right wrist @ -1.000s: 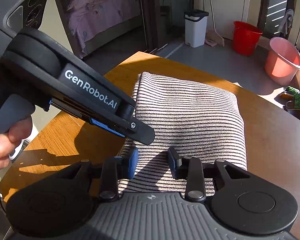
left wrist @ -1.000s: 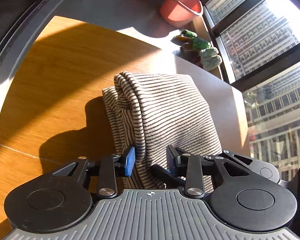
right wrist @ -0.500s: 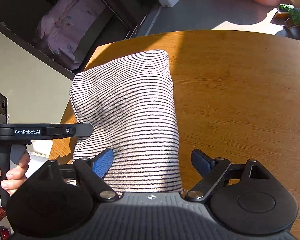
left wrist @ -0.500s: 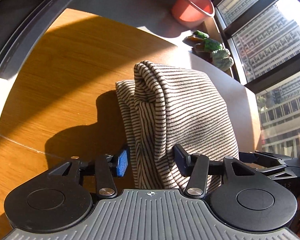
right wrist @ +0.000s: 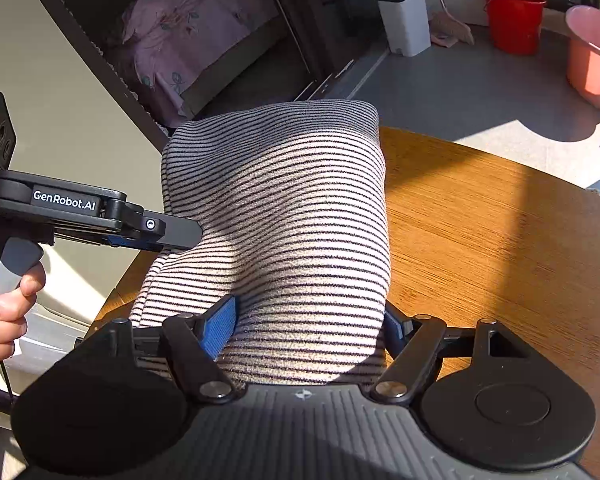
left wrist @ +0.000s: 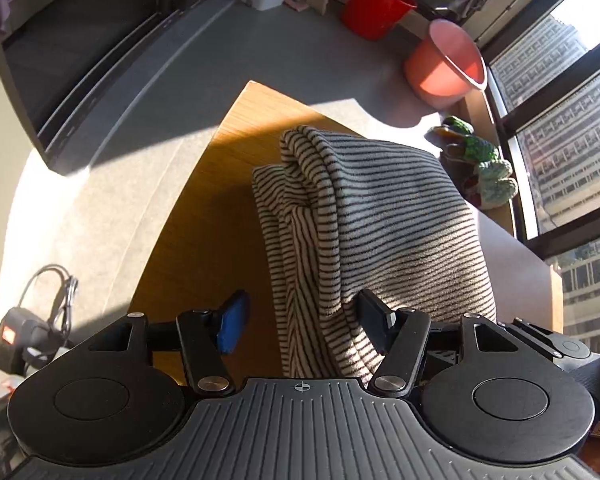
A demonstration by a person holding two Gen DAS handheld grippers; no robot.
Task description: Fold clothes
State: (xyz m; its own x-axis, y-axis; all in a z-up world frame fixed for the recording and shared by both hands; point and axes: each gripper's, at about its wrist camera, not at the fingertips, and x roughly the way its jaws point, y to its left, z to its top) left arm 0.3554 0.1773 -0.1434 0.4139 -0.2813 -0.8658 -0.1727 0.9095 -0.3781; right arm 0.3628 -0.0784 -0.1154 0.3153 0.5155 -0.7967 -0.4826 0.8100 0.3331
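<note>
Folded striped garment (left wrist: 384, 232), one, two grippers' fingers (right wrist: 220, 326) spread around it

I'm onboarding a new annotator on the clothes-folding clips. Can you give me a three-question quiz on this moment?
1. True or false: the striped garment is spread out flat in a single layer.
2. Multiple choice: what does the folded garment rest on? A) a bed B) the wooden table C) the floor
3. Fill in: beside the red bucket on the floor stands a ____ bucket.

Key
1. False. It is folded into a thick bundle; layered edges show in the left wrist view.
2. B. The left gripper and right gripper each straddle an end of it, jaws spread.
3. Pink.
</note>
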